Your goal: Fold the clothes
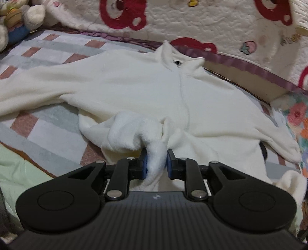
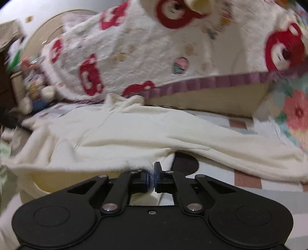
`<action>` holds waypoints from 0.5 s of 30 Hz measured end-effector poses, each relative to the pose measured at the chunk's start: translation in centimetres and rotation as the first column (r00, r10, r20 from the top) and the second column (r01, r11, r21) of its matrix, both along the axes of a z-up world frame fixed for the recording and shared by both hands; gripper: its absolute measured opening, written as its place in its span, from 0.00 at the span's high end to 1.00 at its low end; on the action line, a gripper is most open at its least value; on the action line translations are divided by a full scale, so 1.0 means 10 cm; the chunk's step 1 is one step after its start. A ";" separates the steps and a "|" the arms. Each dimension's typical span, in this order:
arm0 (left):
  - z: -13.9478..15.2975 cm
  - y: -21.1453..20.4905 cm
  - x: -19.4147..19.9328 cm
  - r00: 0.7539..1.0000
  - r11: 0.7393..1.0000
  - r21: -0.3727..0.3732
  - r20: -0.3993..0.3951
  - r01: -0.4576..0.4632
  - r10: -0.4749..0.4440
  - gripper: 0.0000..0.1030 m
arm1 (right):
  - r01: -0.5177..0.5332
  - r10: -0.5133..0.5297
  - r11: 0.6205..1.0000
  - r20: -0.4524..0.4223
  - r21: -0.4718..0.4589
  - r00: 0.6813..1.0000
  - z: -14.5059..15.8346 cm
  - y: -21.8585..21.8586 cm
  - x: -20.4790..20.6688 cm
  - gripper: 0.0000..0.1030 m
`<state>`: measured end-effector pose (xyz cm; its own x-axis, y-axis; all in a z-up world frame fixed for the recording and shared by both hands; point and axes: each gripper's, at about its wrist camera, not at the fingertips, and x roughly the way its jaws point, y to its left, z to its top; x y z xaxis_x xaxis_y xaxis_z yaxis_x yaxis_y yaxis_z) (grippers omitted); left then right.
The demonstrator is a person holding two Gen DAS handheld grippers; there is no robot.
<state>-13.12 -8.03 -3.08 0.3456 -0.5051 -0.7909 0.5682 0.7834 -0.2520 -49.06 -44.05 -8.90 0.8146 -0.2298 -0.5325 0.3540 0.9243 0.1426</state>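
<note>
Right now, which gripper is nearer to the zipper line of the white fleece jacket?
Left. The left gripper pinches the hem of the white fleece jacket just beside the foot of the zipper line. The right gripper holds the hem further out, below a sleeve.

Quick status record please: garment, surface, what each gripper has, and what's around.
garment: white fleece jacket, spread flat, collar away from camera
surface: checked bedsheet
left gripper: shut on a bunched fold of the jacket's hem
right gripper: shut on the jacket's edge
behind: bear-print blanket
far left: plush toy
image: right wrist view blurred
</note>
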 end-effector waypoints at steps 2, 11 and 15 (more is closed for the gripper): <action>-0.01 -0.01 -0.12 0.999 0.998 0.048 0.039 0.029 -0.031 0.80 | 0.035 -0.035 0.999 0.013 0.025 0.999 0.03 -0.10 0.11 0.96; 0.13 0.14 -0.89 0.960 0.962 0.193 0.165 0.193 -0.226 0.69 | 0.052 -0.052 0.997 0.013 -0.058 0.999 0.17 -0.06 0.13 0.96; 0.14 0.16 -1.22 0.931 0.939 0.201 0.183 0.278 -0.315 0.57 | 0.058 -0.056 0.997 0.031 -0.057 0.998 0.24 -0.08 0.18 0.96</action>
<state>-25.28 -6.39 -1.70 0.3679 -0.4752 -0.7993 0.8061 0.5915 0.0193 -47.30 -44.83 -6.53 0.8144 -0.3060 -0.4931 0.4028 0.9097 0.1007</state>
